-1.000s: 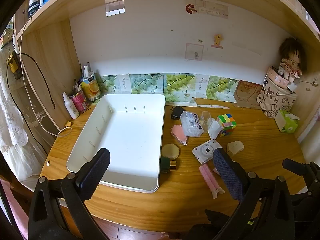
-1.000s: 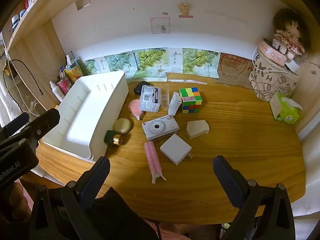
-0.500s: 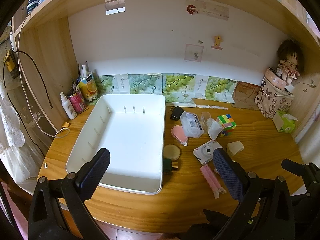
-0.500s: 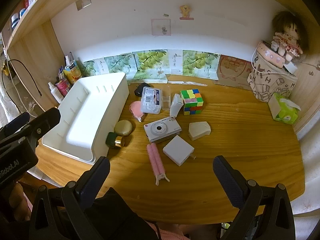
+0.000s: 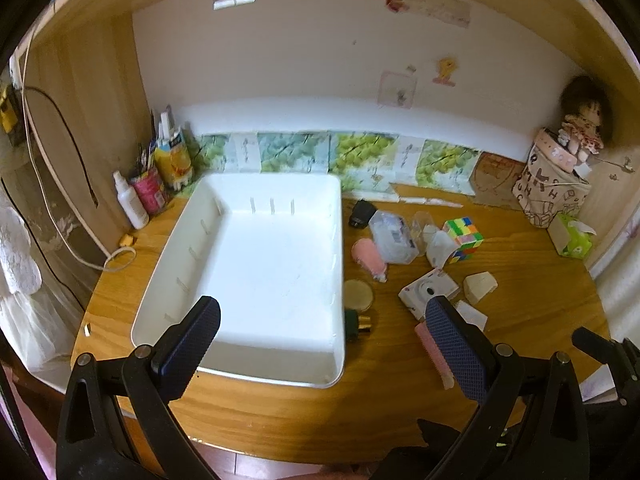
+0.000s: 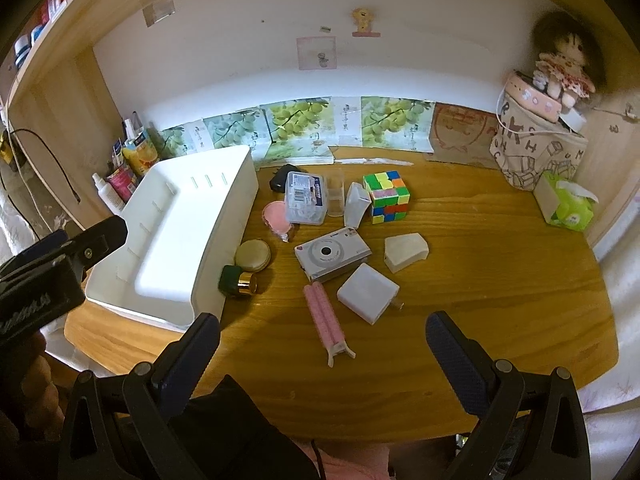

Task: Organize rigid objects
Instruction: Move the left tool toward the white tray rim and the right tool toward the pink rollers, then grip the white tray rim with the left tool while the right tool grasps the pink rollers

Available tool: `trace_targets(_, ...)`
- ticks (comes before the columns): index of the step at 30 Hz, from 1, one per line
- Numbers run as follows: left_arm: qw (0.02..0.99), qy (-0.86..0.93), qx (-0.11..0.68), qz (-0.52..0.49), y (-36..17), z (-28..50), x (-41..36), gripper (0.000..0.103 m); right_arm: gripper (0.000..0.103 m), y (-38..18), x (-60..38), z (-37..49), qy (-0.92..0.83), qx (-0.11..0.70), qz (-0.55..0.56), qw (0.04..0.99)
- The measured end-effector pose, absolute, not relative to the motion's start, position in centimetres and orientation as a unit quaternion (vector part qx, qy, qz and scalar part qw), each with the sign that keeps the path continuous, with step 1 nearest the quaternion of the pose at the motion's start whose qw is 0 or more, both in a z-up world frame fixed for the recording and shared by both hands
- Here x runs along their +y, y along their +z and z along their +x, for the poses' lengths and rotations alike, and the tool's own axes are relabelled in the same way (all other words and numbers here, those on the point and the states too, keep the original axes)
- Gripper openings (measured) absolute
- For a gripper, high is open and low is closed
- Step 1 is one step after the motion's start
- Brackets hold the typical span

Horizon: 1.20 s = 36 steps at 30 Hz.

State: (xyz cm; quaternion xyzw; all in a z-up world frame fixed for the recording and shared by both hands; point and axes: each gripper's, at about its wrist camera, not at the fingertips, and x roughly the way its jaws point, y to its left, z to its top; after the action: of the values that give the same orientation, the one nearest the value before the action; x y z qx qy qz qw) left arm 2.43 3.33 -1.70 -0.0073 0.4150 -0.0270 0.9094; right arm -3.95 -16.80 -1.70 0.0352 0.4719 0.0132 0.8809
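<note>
White plastic tray (image 5: 256,272) is sitting empty at nine o'clock on the wooden desk (image 6: 480,280); I am holding both the left gripper (image 5: 320,344) and right gripper (image 6: 320,352) spread wide, gripping nothing. At the tray's three o'clock, the camera (image 6: 332,254), Rubik's cube (image 6: 386,196) and pink rollers (image 6: 324,316) are lying loose.

Scattered capital letters, among them R, H, U and M, are printed on the beige fabric bag (image 6: 536,152) far ahead and right of the right gripper (image 6: 322,346); other labels are too blurred to read.
</note>
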Motion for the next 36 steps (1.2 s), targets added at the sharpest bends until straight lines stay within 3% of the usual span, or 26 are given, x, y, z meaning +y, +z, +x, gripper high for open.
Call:
trace_targets(10,0.883,-0.015,0.467,-0.041,-3.2,4.1,6.0,0.102,0.103,-2.3,-17.4,-3.9,0.023,0.492,0.054,0.869)
trace_targets(23,0.872,0.046,0.487,-0.017,-2.2,6.6,5.9,0.102,0.103,-2.3,-20.1,0.0,0.092,0.507,0.070,0.854)
trace_targets(36,0.837,0.106,0.535,0.031,-4.2,8.6,6.3,0.102,0.103,-6.2,-20.1,4.0,0.164,0.550,0.089,0.814)
